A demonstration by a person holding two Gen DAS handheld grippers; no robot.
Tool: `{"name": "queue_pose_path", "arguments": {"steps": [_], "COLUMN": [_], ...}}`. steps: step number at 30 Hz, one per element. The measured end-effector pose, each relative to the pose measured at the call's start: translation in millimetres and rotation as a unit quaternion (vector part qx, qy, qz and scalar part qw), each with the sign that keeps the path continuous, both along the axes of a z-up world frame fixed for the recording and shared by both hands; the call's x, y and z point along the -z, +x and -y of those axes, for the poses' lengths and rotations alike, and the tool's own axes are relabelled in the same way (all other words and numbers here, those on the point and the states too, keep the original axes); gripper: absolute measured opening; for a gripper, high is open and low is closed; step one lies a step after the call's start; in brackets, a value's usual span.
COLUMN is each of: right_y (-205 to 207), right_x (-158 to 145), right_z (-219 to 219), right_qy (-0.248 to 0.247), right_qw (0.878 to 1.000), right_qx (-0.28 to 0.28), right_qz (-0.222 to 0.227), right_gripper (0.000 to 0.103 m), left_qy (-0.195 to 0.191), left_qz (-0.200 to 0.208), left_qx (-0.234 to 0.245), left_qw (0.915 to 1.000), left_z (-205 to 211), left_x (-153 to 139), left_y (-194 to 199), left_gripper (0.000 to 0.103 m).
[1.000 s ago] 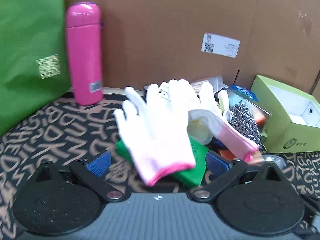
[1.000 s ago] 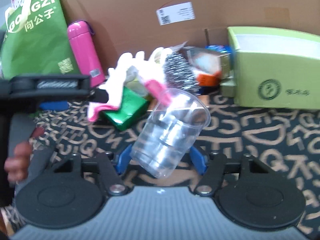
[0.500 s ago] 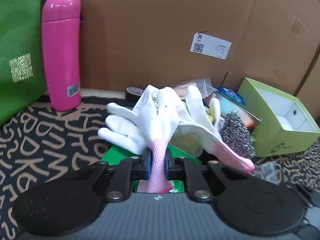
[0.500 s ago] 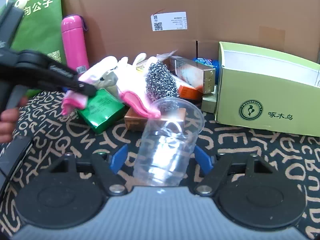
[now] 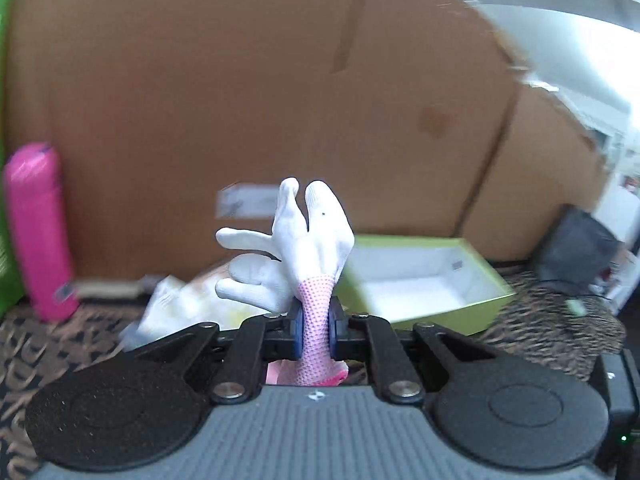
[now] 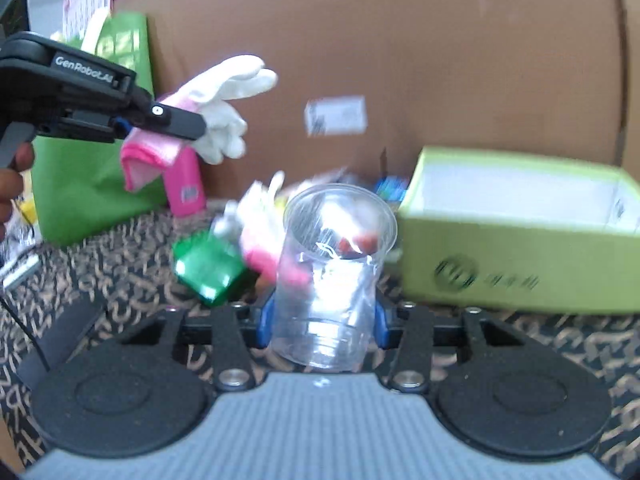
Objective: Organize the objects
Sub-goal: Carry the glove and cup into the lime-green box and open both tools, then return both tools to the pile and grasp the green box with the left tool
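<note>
My left gripper (image 5: 314, 334) is shut on the pink cuff of a white glove (image 5: 308, 240) and holds it up in the air. In the right wrist view the same glove (image 6: 216, 96) hangs from the left gripper (image 6: 200, 126) high at the left. My right gripper (image 6: 324, 320) is shut on a clear plastic cup (image 6: 332, 272), upright, above the patterned mat. An open light-green box (image 5: 424, 280) lies just beyond the glove; it also shows in the right wrist view (image 6: 516, 236). A second white glove (image 6: 260, 216) lies in the pile on the mat.
A pink bottle (image 5: 38, 232) stands at the left by the cardboard wall (image 5: 240, 80). A green bag (image 6: 92, 176) stands at the far left. A small green box (image 6: 208, 268) and other clutter lie on the mat (image 6: 100, 276) in the middle.
My left gripper closed on the glove's cuff and lifted it off the pile, swinging right toward the green box. My right gripper tipped the cup upright and raised it a little.
</note>
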State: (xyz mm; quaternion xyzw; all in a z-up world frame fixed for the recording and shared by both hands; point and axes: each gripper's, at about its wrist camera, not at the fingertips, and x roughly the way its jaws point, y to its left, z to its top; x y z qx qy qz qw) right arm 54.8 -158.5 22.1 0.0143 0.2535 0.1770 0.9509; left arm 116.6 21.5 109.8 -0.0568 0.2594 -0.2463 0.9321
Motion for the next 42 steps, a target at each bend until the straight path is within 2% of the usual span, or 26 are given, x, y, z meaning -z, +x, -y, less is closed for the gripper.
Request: {"name": "queue_pose_path", "arguments": {"steps": [6, 11, 15, 20, 24, 25, 27, 28, 29, 32, 33, 35, 37, 42], "right_y": [7, 37, 79, 138, 164, 168, 171, 172, 171, 157, 148, 126, 101, 44], "right_x": [-38, -49, -41, -20, -6, -2, 6, 9, 10, 2, -5, -23, -40, -61], "right_z": [49, 87, 115, 141, 147, 147, 145, 145, 146, 148, 150, 153, 153, 139], "right_qy": [-0.026, -0.052, -0.062, -0.055, -0.060, -0.063, -0.067, -0.070, -0.077, -0.094, -0.090, -0.072, -0.060, -0.046], "right_qw": [0.996, 0.989, 0.986, 0.987, 0.988, 0.988, 0.987, 0.987, 0.986, 0.984, 0.983, 0.983, 0.981, 0.978], "right_qx": [0.059, 0.111, 0.138, 0.149, 0.139, 0.138, 0.132, 0.133, 0.135, 0.149, 0.157, 0.170, 0.177, 0.167], "right_qz": [0.067, 0.082, 0.063, 0.001, -0.032, -0.038, -0.056, -0.062, -0.063, -0.040, -0.026, 0.012, 0.051, 0.119], "right_gripper": [0.045, 0.045, 0.045, 0.045, 0.046, 0.048, 0.058, 0.067, 0.071, 0.078, 0.081, 0.094, 0.099, 0.103], "left_qy": [-0.016, -0.012, 0.003, 0.025, 0.037, 0.037, 0.031, 0.024, 0.012, -0.012, -0.019, -0.034, -0.044, -0.040], "left_qz": [0.006, -0.005, -0.037, -0.076, -0.074, -0.072, -0.082, -0.091, -0.089, -0.057, -0.053, -0.042, -0.023, 0.041], "left_qx": [0.077, 0.094, 0.095, 0.096, 0.097, 0.094, 0.095, 0.088, 0.075, 0.072, 0.070, 0.059, 0.048, 0.012], "left_qw": [0.9969, 0.9955, 0.9948, 0.9922, 0.9919, 0.9922, 0.9916, 0.9916, 0.9931, 0.9957, 0.9960, 0.9968, 0.9976, 0.9983], "left_z": [75, 131, 157, 174, 178, 177, 176, 171, 167, 163, 162, 151, 140, 119], "left_x": [-18, -2, 33, 70, 81, 84, 84, 84, 81, 62, 54, 42, 31, 27], "left_y": [29, 75, 114, 150, 154, 156, 156, 157, 151, 132, 125, 110, 91, 35], "left_gripper": [0.011, 0.011, 0.011, 0.011, 0.011, 0.017, 0.050, 0.076, 0.082, 0.082, 0.082, 0.086, 0.090, 0.099]}}
